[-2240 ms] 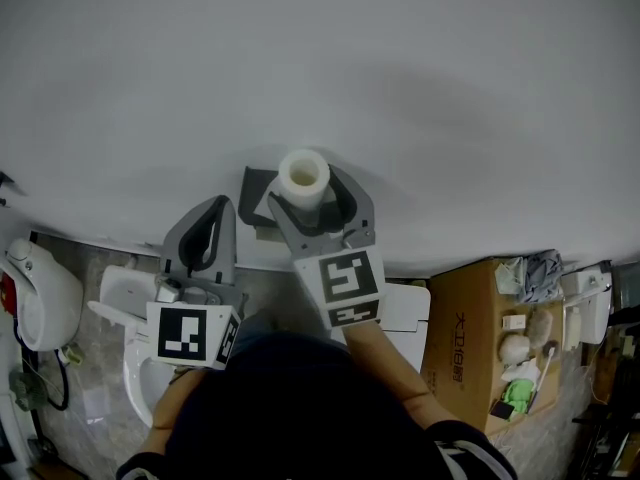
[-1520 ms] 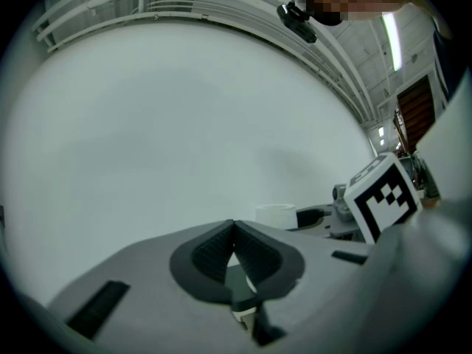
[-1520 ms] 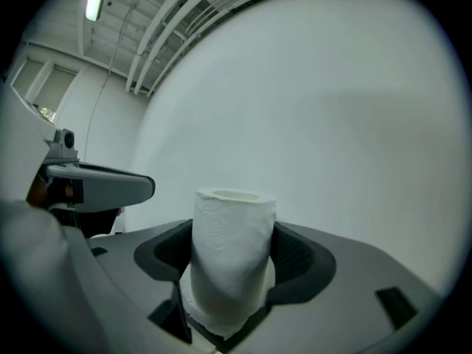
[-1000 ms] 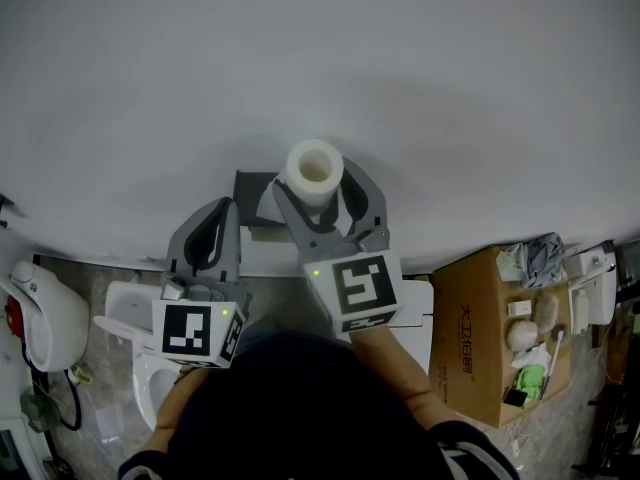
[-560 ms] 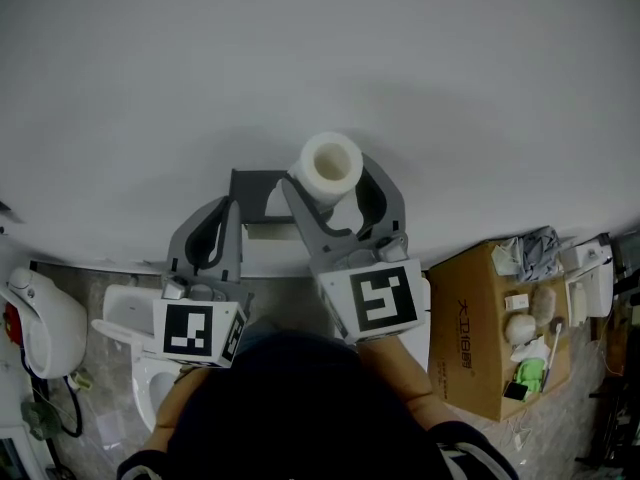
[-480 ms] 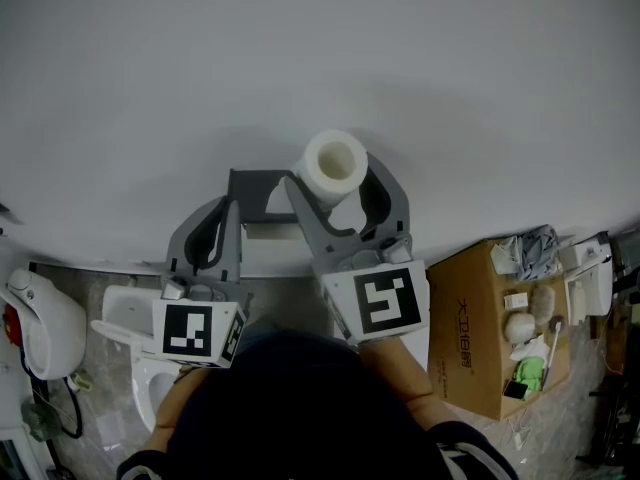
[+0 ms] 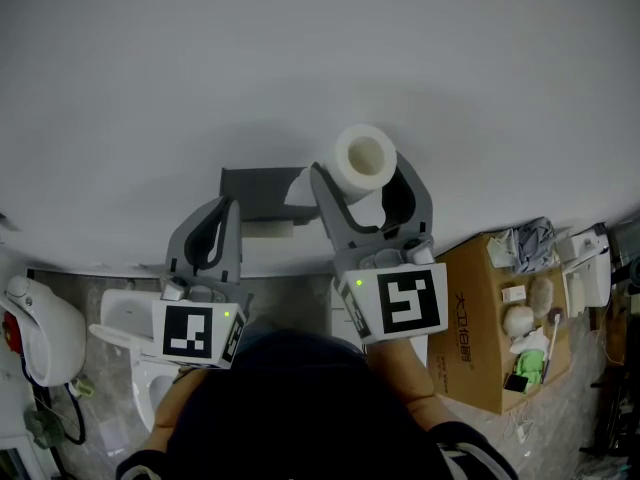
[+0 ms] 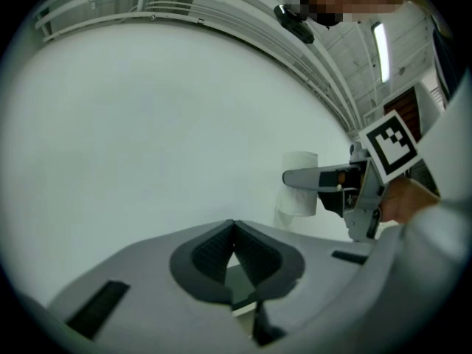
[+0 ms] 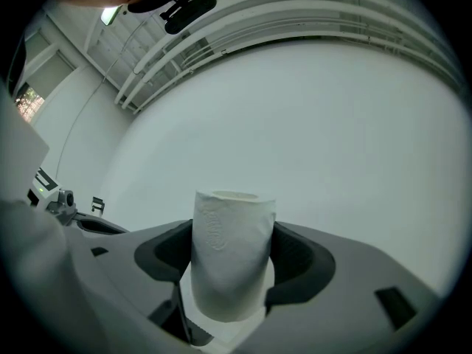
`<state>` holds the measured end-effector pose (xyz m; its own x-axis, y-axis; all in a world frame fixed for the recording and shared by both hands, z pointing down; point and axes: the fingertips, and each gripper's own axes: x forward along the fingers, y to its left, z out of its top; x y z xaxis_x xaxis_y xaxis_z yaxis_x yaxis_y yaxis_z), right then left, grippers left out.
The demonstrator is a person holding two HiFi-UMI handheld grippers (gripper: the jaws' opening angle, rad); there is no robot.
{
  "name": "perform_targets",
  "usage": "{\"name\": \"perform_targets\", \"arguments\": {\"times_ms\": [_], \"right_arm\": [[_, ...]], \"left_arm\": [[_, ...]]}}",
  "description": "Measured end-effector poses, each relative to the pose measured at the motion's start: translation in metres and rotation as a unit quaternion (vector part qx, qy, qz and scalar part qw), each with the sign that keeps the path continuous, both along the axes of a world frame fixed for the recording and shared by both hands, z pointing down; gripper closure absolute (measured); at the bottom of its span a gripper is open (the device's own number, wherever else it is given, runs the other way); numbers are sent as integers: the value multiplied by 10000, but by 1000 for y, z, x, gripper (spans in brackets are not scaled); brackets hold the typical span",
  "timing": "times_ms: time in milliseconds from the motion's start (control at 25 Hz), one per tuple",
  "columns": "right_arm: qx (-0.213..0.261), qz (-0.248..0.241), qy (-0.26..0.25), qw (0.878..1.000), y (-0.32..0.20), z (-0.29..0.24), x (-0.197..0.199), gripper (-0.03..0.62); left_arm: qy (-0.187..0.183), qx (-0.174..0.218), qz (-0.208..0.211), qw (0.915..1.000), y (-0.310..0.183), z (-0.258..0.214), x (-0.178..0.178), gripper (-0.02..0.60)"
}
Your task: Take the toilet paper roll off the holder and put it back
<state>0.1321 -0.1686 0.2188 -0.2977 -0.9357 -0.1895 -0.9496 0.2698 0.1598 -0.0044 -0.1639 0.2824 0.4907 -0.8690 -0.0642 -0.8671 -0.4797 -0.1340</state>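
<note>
Head view, looking steeply down along a plain white wall [image 7: 300, 58]: the right gripper [image 7: 367, 182], grey plastic with a black-and-white marker cube, is clamped on a white toilet paper roll [image 7: 362, 155]. The roll's hollow core faces up toward the camera. The roll hangs in the air close to the wall, to the right of the dark grey wall-mounted holder [image 7: 258, 190] and apart from it. The left gripper [image 7: 212, 230] hovers below the holder, beside the right one.

Right gripper view: the roll stands upright between the two dark ribbed pads [image 9: 299, 260], which press on its sides.

Left gripper view: the jaws are brought together, the pads [image 8: 254, 253] meeting at their tips with nothing between them. Beyond them the roll and the right gripper show against the wall.

On the floor are a white toilet [image 7: 125, 313] at left and an open brown cardboard box [image 7: 478, 328] of small items at right.
</note>
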Motion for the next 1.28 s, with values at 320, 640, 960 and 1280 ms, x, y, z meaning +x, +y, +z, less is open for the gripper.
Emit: {"name": "perform_targets", "arguments": {"times_ms": [320, 640, 960, 1280], "right_arm": [[3, 274, -22, 9996, 4, -1, 25, 276], [-28, 481, -68, 9988, 1, 2, 45, 276], [-142, 744, -89, 9971, -8, 8, 72, 275], [-260, 879, -86, 9958, -16, 18, 84, 275]], "left_arm": [[-11, 33, 58, 10000, 2, -3, 5, 581], [-19, 96, 67, 9999, -3, -8, 8, 581], [-44, 85, 69, 9999, -13, -11, 13, 581], [-78, 118, 113, 9998, -22, -14, 15, 581]]}}
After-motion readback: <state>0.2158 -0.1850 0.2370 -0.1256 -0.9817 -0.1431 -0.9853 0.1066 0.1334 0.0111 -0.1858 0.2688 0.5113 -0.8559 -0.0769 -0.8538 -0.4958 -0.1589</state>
